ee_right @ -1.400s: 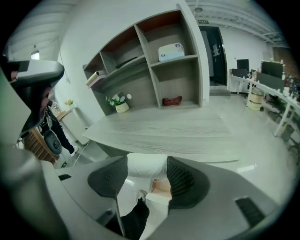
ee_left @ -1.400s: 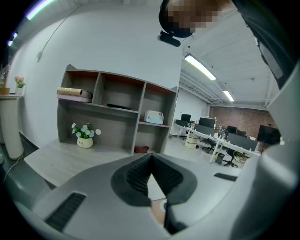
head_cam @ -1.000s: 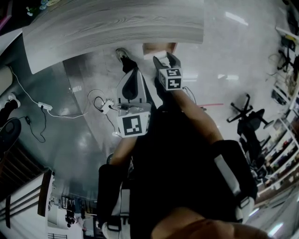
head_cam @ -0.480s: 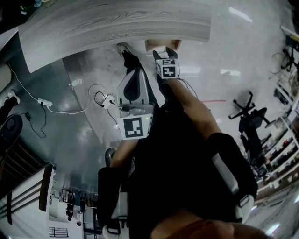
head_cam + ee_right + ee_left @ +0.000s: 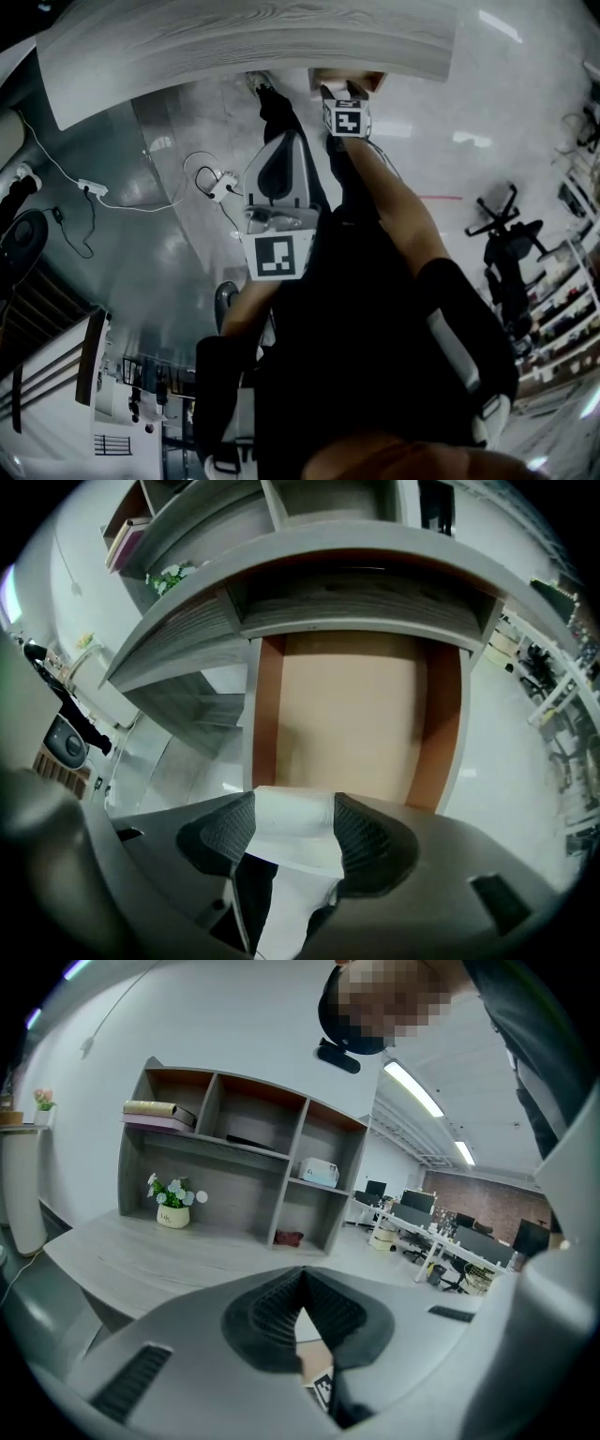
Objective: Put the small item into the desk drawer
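1. Since a second ago, both grippers have moved up toward the desk (image 5: 234,47), the right one further, so that its tips now sit at the drawer's front edge in the head view.
2. Nearest the body, the left gripper (image 5: 284,141) hangs back. In its own view the left gripper (image 5: 302,1283) has its pads pressed together with nothing between them.
3. Ahead of it, the right gripper (image 5: 345,91) reaches out at arm's length. In the right gripper view the right gripper (image 5: 293,803) has its jaws clamped on the small white item (image 5: 291,846), which sits between the pads with its long axis running back along the jaws.
4. Straight ahead of that item lies the open drawer (image 5: 342,714), its tan floor bare, under the desk top.
5. Only the right gripper is in reach of the drawer. The item probably needs a short push forward, past the front edge, before the jaws part.
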`<state>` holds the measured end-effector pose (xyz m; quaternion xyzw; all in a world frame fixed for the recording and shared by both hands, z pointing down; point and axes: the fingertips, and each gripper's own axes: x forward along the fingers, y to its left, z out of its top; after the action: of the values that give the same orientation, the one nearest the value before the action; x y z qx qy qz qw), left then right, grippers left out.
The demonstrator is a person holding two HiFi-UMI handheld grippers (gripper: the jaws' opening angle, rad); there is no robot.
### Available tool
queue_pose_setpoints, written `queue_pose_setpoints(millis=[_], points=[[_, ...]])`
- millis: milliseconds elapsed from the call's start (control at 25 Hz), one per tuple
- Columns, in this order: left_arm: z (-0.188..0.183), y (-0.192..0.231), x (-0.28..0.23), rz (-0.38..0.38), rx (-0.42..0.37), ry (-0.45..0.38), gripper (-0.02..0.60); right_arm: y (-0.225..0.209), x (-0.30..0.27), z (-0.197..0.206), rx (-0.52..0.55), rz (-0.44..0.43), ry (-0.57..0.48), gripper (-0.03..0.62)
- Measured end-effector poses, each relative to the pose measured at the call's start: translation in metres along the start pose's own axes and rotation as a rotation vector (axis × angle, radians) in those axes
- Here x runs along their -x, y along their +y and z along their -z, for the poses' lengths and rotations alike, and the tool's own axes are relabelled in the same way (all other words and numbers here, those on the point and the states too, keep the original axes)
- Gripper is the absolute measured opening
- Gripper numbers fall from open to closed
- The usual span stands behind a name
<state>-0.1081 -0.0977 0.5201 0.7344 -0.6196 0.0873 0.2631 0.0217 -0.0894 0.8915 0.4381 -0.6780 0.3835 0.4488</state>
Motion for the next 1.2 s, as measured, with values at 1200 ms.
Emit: queue_pose_setpoints(millis=[1200], points=[[0.018,0.01,0.006,-0.023,0.022,0.027,-0.003,-0.017,-0.038,0.008,-0.05,0.053,0.091,0.261]])
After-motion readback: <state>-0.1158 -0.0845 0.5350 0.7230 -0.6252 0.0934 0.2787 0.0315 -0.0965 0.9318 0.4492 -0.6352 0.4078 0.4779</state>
